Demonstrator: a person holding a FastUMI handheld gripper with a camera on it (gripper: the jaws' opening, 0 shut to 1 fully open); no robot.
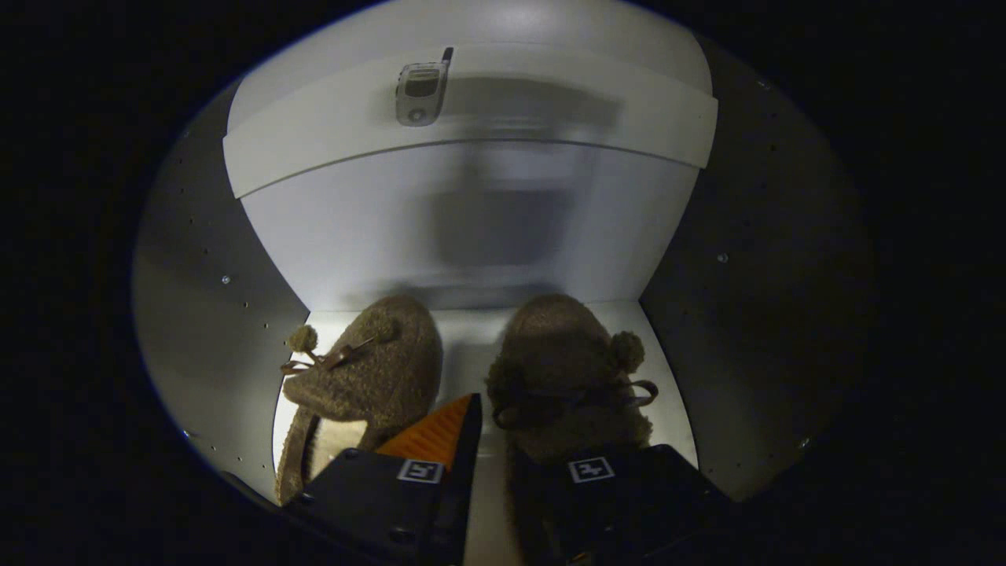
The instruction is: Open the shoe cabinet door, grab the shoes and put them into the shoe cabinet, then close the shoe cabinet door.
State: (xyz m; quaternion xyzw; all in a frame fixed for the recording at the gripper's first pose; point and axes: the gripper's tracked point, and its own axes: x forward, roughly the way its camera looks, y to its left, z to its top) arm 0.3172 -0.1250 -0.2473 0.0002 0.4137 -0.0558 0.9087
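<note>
Fingers (483, 464) slightly apart, holding nothing, poised between two brown slippers (369, 369) (562, 369) resting on shoe cabinet (471, 236) shelf; small phone (422, 90) above.

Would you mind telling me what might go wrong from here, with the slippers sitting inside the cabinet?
1. The gripper has its fingers low between the two slippers; pulling back could snag the left slipper or the right slipper and drag it out.
2. Laces and pompoms, like the right pompom, might catch on a finger.
3. The phone lies on the shelf above; lifting the gripper carelessly might bump the shelf.
</note>
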